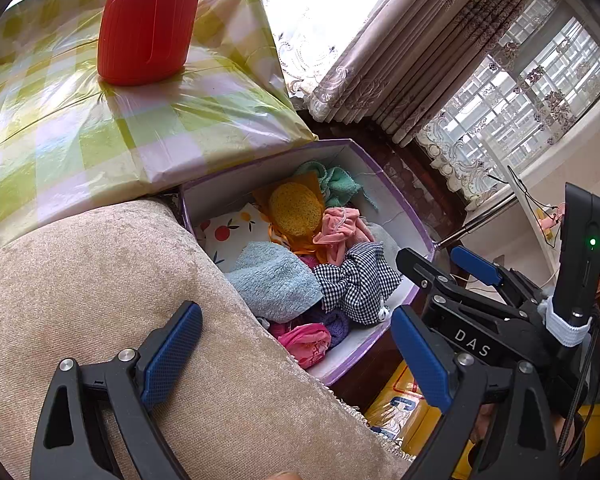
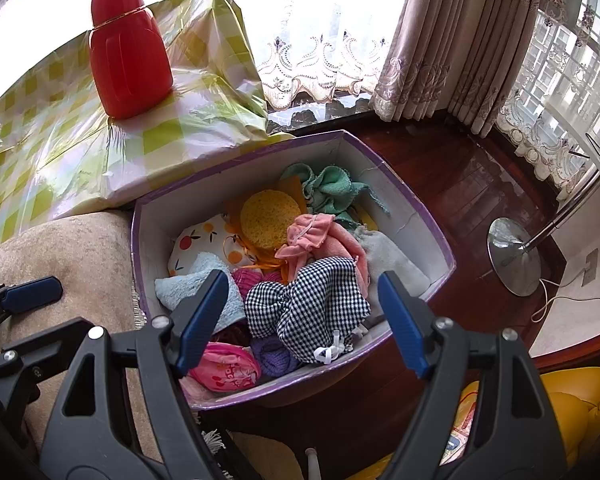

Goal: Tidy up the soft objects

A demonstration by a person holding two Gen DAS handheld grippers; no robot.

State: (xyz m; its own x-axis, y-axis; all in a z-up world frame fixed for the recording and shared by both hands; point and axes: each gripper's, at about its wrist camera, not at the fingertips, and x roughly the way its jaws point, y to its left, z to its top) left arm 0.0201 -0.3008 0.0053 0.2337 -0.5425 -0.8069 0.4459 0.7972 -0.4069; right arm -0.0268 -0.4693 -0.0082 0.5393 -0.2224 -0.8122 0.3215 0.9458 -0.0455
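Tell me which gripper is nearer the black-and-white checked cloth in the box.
Right. The right gripper hangs open just above the checked cloth, which shows between its fingers. The left gripper is open over the beige cushion beside the box.

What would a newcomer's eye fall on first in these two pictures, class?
Probably the red jug, standing upright on the green-checked cover at the upper left. Next, the purple-rimmed box in the middle, heaped with soft cloths, a black-and-white checked cloth lying on top.
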